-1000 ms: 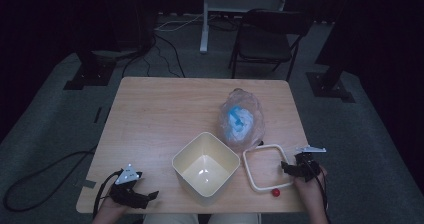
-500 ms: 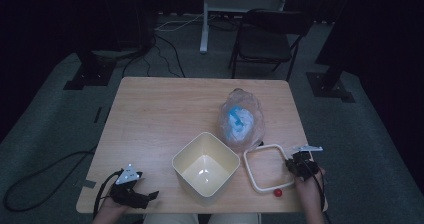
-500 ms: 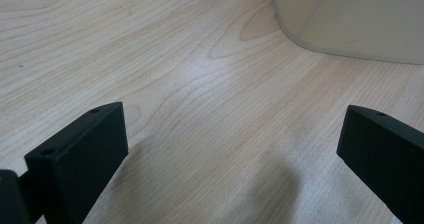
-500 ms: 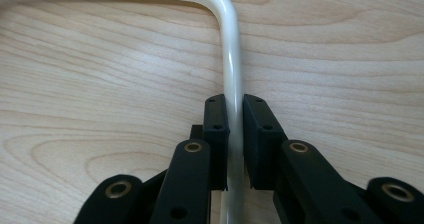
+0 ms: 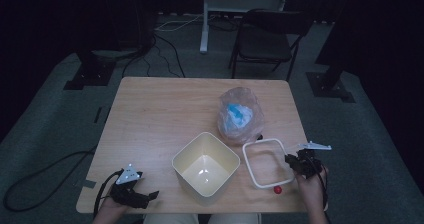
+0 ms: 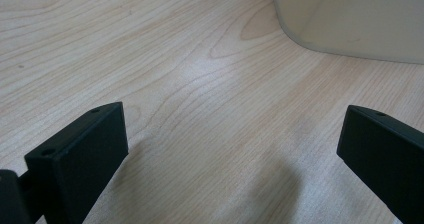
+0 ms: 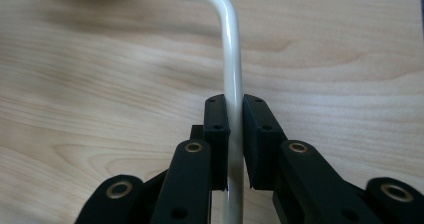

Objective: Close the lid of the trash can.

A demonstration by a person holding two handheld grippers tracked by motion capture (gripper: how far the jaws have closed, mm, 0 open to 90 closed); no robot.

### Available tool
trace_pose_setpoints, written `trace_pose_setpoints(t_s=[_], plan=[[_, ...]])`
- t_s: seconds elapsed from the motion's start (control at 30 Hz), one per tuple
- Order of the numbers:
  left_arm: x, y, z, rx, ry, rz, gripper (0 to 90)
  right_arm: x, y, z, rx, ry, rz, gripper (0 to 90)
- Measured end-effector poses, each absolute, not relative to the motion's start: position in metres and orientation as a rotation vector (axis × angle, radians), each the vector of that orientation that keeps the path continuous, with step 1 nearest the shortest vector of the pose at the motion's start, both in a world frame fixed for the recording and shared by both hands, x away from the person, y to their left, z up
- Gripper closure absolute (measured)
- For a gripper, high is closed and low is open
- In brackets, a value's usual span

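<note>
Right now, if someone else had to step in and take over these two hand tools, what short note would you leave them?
Right gripper: its fingers have just closed on the right edge of the white lid, which sits on the table beside the cream container.
Left gripper: open, nothing between its fingers, resting near the table's front left corner.
Plastic bag with blue contents lies behind the container. A small red thing lies by the lid's front edge.
Done: lid gripped.
Left: probably lifting the lid onto the open, empty-looking container.
</note>
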State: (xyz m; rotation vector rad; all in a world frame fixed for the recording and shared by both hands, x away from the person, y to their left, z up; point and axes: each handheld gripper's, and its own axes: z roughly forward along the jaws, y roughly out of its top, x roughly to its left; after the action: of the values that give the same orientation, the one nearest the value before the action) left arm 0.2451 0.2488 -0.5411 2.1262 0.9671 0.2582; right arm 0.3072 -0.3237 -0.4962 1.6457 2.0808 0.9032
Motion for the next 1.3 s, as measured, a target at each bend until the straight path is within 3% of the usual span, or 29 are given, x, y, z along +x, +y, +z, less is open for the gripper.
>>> trace_pose_setpoints(t_s=[0.67,1.3], plan=[[0.246,0.248,-0.541,2.132,0.97,0.256,0.5,0.293,-0.318,-0.437,1.515,2.039,1.12,81.7],[0.245,0.248,-0.542,2.131,0.975,0.263,0.5,0.306,-0.248,-0.385,1.247,2.174,1.224,81.6]])
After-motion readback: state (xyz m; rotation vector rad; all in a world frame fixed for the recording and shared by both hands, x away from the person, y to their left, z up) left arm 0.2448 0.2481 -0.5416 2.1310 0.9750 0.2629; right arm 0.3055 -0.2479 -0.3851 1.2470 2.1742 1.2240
